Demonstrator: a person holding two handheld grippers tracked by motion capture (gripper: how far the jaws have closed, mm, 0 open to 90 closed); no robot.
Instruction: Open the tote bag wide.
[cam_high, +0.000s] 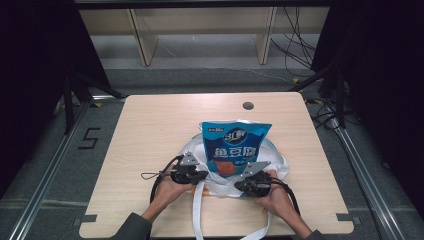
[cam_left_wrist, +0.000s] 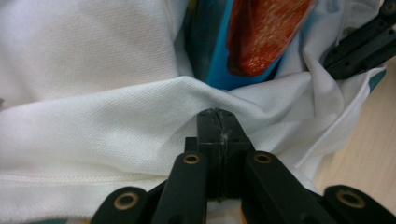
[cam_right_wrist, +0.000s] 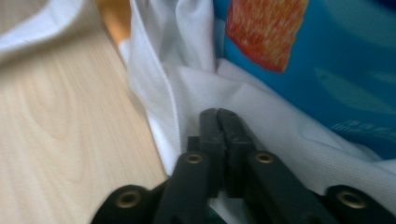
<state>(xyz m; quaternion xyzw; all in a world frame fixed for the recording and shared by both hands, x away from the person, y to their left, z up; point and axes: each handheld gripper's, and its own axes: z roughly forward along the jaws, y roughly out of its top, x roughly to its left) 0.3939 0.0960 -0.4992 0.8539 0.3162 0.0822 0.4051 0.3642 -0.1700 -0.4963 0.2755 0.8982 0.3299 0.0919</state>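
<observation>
A white cloth bag (cam_high: 280, 162) lies on the wooden table (cam_high: 150, 130). A blue snack packet (cam_high: 235, 147) with an orange picture stands partly inside its mouth. My left gripper (cam_high: 200, 175) is shut on the near left edge of the bag's opening. In the left gripper view the left gripper (cam_left_wrist: 218, 116) has its jaws pressed together on a fold of the white cloth bag (cam_left_wrist: 93, 121), with the blue snack packet (cam_left_wrist: 261, 37) just beyond. My right gripper (cam_high: 247, 182) pinches the near right edge. In the right gripper view the right gripper (cam_right_wrist: 218, 114) is shut on the white cloth bag (cam_right_wrist: 261, 126) below the blue snack packet (cam_right_wrist: 336, 60).
The bag's long white straps (cam_high: 198, 210) trail toward the table's front edge between the person's forearms. A round cable hole (cam_high: 248, 105) sits near the back edge. Bare wood (cam_right_wrist: 60, 130) lies left of the bag. Shelving legs and cables stand on the floor behind the table.
</observation>
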